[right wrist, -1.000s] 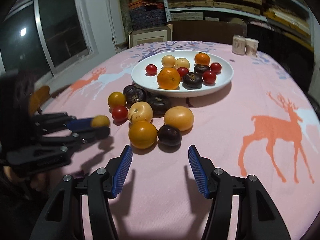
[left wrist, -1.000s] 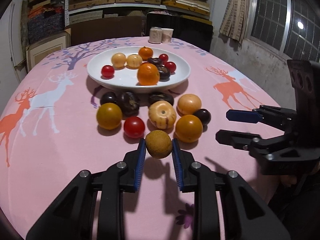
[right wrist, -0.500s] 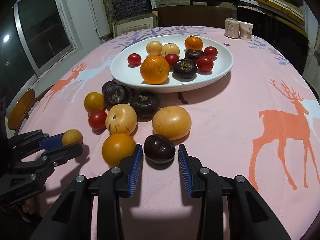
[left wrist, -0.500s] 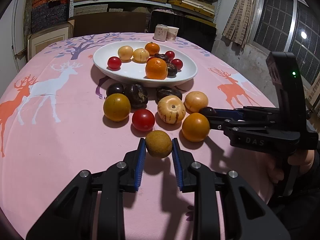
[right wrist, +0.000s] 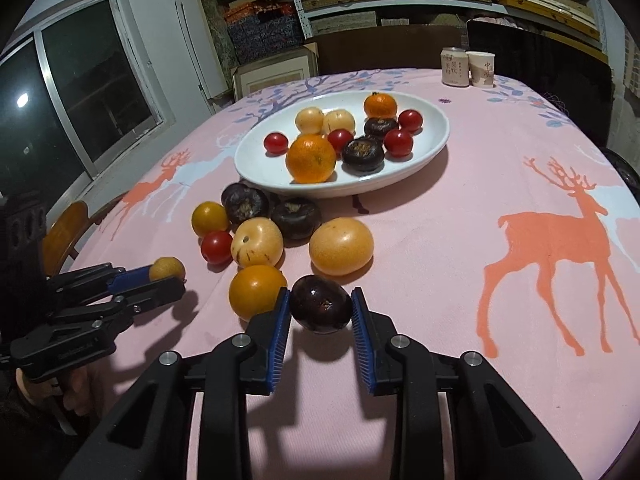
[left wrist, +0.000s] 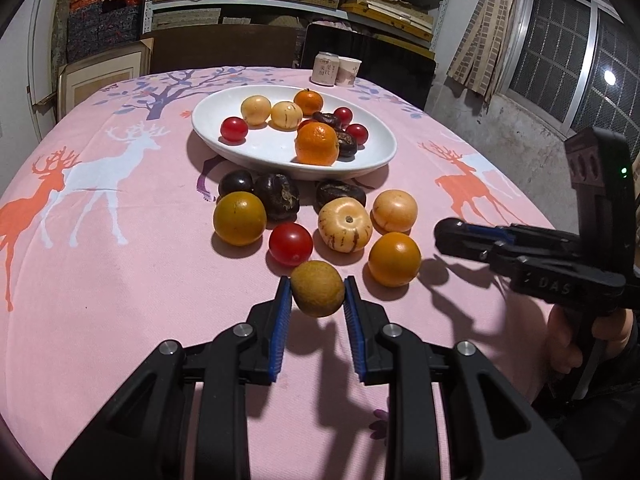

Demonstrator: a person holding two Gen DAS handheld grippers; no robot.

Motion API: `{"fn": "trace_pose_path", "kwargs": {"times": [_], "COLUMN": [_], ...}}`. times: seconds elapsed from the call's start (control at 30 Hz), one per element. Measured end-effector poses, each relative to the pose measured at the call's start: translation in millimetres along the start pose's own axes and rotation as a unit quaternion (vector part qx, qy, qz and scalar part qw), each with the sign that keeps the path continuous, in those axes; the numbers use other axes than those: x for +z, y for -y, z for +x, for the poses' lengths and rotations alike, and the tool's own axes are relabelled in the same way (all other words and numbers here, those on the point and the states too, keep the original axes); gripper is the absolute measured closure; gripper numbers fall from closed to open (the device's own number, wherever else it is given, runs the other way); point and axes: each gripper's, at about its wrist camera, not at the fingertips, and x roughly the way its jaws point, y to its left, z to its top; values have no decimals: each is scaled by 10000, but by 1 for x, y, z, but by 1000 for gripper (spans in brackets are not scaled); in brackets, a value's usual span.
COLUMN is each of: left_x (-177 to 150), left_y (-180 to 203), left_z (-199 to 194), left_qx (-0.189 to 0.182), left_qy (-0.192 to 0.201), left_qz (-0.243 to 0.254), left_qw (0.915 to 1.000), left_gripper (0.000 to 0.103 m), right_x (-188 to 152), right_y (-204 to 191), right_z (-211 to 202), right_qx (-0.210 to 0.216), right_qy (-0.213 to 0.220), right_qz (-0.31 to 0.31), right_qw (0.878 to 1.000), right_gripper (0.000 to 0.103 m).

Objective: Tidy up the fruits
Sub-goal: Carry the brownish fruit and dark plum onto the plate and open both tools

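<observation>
My left gripper [left wrist: 316, 289] is shut on a small round brown fruit [left wrist: 317, 289] and holds it just above the pink tablecloth; it shows in the right wrist view too [right wrist: 167, 268]. My right gripper [right wrist: 320, 300] is closing on a dark purple fruit [right wrist: 320, 309]: both blue pads press its sides and a shadow lies under it. A white oval plate [left wrist: 256, 148] further back holds oranges, red tomatoes, pale and dark fruits. Loose fruits lie between plate and grippers, among them an orange-yellow one [left wrist: 394, 259] and a red tomato [left wrist: 290, 243].
A drink can [left wrist: 327, 68] and a paper cup [left wrist: 349, 71] stand at the table's far edge. A wooden chair [right wrist: 64, 236] stands beside the table behind the left gripper. Shelves and windows ring the room. A person's hand [left wrist: 572, 332] holds the right gripper.
My right gripper moved in around the dark purple fruit, its jaws came together on it, and the fruit now hangs slightly off the cloth. The left gripper kept hold of the brown fruit.
</observation>
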Motion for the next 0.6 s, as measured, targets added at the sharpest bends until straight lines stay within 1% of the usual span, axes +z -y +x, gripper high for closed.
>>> {"fn": "trace_pose_path", "kwargs": {"times": [0.07, 0.23, 0.37, 0.6], "left_x": [6, 35, 59, 93], "left_y": [1, 1, 6, 6], "left_z": [-1, -7, -1, 18], "left_qx": [60, 269, 556, 611], "left_qy": [-14, 186, 331, 384], "left_qz": [29, 97, 305, 389], "left_qw": [10000, 9994, 9974, 9966], "left_gripper": [78, 78, 78, 78], "right_x": [6, 29, 51, 86], "right_y": [2, 4, 5, 7], "right_z": [-11, -29, -33, -32], "right_qx": [34, 11, 22, -8], "right_qy": [128, 419, 570, 726], "right_qz": [4, -122, -169, -210], "right_qw": [9999, 9990, 9982, 9971], "right_gripper": [73, 73, 72, 73]}}
